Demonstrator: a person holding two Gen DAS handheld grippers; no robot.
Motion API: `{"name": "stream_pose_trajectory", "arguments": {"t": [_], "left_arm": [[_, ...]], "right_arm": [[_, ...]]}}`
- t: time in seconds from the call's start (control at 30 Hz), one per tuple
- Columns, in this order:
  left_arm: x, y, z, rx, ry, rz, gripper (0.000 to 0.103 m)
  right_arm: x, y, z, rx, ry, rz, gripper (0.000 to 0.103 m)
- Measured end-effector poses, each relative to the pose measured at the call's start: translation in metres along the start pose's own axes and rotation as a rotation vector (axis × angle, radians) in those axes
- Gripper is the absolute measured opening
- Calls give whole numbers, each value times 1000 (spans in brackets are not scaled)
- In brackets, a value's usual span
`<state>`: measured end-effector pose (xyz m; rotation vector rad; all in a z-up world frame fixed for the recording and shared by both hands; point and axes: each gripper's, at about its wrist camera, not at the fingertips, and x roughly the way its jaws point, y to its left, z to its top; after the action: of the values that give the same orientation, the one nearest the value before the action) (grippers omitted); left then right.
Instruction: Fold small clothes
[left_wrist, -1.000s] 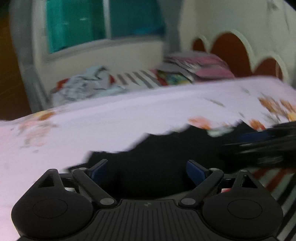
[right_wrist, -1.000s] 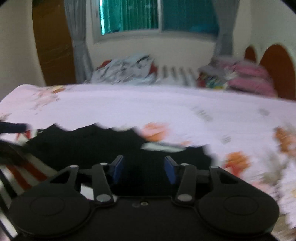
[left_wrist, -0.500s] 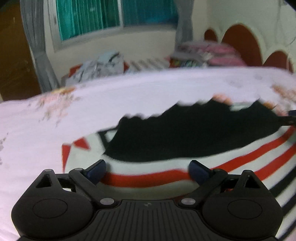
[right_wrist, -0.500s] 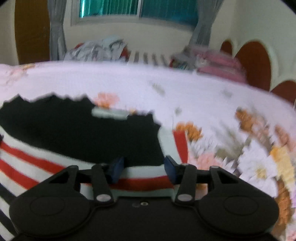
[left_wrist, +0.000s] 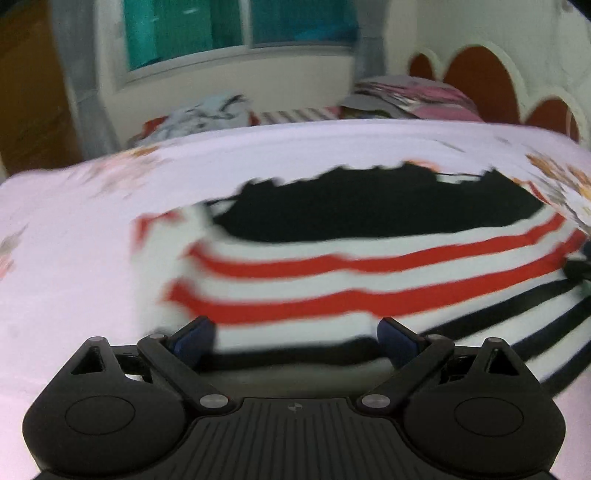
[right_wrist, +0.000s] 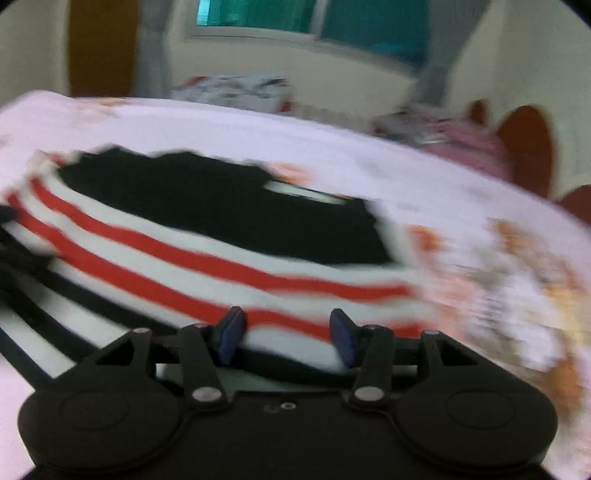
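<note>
Left wrist view. Item: left gripper (left_wrist: 293, 341), black body with blue pads (left_wrist: 192, 338), jaws spread wide with nothing pinched between them. It hangs over the near left part of a striped shirt (left_wrist: 332, 288). The garment is white with two red bands across the middle, black bands nearer the camera and a solid black upper part (left_wrist: 369, 210) at the far end, and it lies spread flat on a bed sheet (left_wrist: 74, 240) of pale pink with orange flower prints. Its left edge falls just left of the left pad; whether the pads touch the cloth cannot be told through the blur. At the right border a dark shape lies at the shirt's edge, too smeared to identify. Beyond the bed: a heap of mixed clothes (left_wrist: 210, 112), a pink pile (left_wrist: 424, 98) to its right, a window (left_wrist: 236, 29) with teal covering, and a scalloped headboard (left_wrist: 480, 85) in red-brown.

Right wrist view. Item: right gripper (right_wrist: 286, 336), same make, jaws at a middling gap, noticeably narrower than the other, with nothing clamped. It sits over the near right part of the same shirt (right_wrist: 221, 273), with red stripes running between and past the pads. The shirt's right edge ends a little beyond the right pad, where the flowered sheet (right_wrist: 517, 295) shows. Picture heavily blurred; contact with the cloth cannot be told.
</note>
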<state>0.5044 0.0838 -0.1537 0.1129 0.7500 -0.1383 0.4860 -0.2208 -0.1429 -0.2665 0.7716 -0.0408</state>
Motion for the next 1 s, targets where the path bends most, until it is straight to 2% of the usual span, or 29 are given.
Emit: {"name": "stream_pose_trajectory", "arguments": {"t": [0.07,0.13,0.17,0.2,0.27,0.33,0.4,0.47,0.57,0.6,0.67,0.7,0.77,0.87,0.93,1.0], "left_arm": [[-8,7,-5,-9,-6,2,96],[-16,-2,-3,4,-13,33,96],[-23,-9,-3,14,-31,30,96],[-31,-19,-3,19,-57,16,96],[-42,-37,-4,29,-76,-14,96],[-44,-54,-8,53,-68,-35,96],[-39,-64,-13,77,-37,-30,96],[-36,-62,-19,76,-12,-8,96],[-37,-35,-31,44,20,66,96],[-38,-22,-36,23,25,86,96],[-43,-1,-44,-33,26,52,96],[-45,-2,-47,-18,25,59,96],[-48,-11,-47,8,21,93,96],[-50,-11,-41,-23,6,111,96],[-49,-6,-39,-52,7,108,96],[-44,-3,-42,-52,35,105,96]], "right_arm": [[-1,-16,-15,44,2,30,49],[-8,-15,-10,75,-3,20,45],[-16,-13,-5,102,-26,27,40],[-27,-8,-1,126,-66,62,41],[-42,8,4,151,-87,134,42],[-44,32,3,142,-53,210,41],[-41,56,-2,97,-31,220,41],[-33,68,-9,69,26,192,42],[-40,58,-23,41,11,148,42],[-42,45,-29,58,7,111,41],[-40,9,-43,149,26,38,37],[-40,-10,-52,213,32,53,37],[-41,-16,-56,207,32,74,37],[-50,-15,-47,217,9,76,31],[-51,-21,-44,253,-3,69,31],[-41,-29,-49,263,60,62,21]]}}
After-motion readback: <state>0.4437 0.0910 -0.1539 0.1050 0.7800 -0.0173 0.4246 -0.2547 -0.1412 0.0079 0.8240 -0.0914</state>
